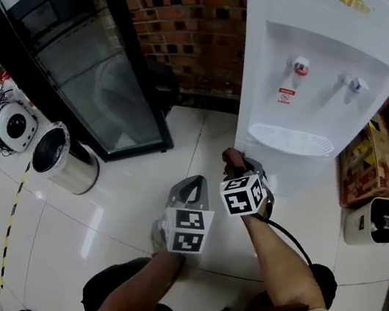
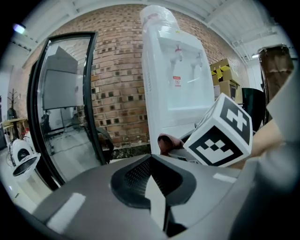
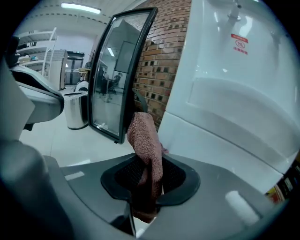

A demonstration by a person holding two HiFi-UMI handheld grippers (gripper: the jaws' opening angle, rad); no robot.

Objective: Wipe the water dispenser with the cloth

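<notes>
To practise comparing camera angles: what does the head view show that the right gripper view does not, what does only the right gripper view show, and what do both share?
Only the head view: the cardboard boxes and the right gripper's marker cube. Only the right gripper view: the ceiling light, and the right gripper with its fingers shut on the cloth. Both: the water dispenser, the brick wall and the steel bin.
</notes>
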